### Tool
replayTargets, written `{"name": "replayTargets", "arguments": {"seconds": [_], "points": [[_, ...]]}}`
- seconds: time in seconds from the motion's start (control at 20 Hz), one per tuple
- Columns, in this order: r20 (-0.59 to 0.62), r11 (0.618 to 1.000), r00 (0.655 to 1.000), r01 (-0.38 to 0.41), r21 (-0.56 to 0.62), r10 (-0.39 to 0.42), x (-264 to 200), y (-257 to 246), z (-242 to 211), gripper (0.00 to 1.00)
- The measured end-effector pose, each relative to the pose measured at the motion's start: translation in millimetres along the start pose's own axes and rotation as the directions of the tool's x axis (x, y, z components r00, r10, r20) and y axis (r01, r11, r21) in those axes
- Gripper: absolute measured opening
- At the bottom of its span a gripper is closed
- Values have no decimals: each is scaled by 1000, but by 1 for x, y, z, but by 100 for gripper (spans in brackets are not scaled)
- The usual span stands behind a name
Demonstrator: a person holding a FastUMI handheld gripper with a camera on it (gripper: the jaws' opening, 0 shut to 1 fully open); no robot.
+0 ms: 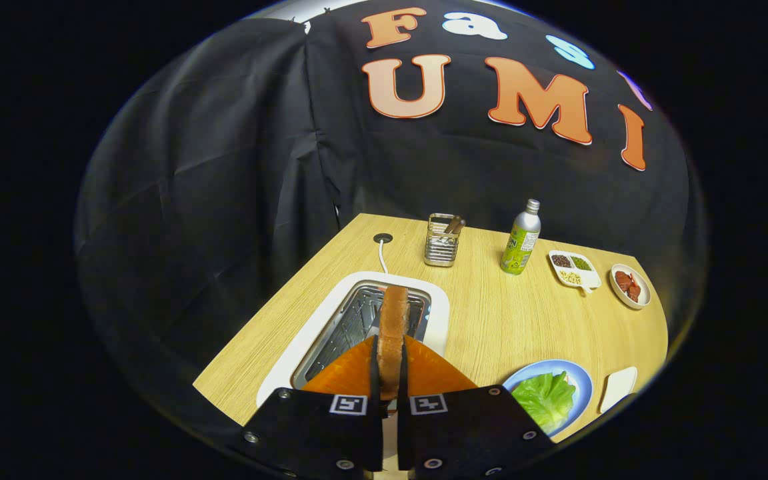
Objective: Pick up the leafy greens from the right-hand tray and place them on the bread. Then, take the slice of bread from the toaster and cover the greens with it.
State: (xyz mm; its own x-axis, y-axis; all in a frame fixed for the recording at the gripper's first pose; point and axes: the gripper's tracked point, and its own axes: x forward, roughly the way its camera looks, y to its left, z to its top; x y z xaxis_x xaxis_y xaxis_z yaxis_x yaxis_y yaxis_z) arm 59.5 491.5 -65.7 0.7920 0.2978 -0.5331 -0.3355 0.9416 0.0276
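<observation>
My gripper (390, 360) is shut on a slice of bread (393, 327), held on edge between the two orange fingers (347, 373). The slice stands upright just above the open slot of the white toaster (321, 327), which lies directly below and ahead of the fingers. To the right of the fingers, a blue plate (577, 380) carries a leaf of green lettuce (545, 399); whatever lies under the leaf is hidden.
A small white tray (619, 389) sits right of the blue plate. Farther back on the wooden table (511, 320) stand a metal utensil holder (442, 241), a green bottle (522, 240), a white divided dish (574, 269) and a small bowl (630, 286) with red pieces. The toaster's cord (383, 257) runs back to a table grommet.
</observation>
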Motion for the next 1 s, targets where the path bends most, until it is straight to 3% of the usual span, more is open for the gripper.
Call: {"name": "replayTargets", "arguments": {"seconds": [0.65, 1.0], "points": [[147, 997, 989, -36, 69, 25, -48, -21, 66, 6], [143, 997, 990, -5, 72, -5, -50, -59, 54, 6]]}}
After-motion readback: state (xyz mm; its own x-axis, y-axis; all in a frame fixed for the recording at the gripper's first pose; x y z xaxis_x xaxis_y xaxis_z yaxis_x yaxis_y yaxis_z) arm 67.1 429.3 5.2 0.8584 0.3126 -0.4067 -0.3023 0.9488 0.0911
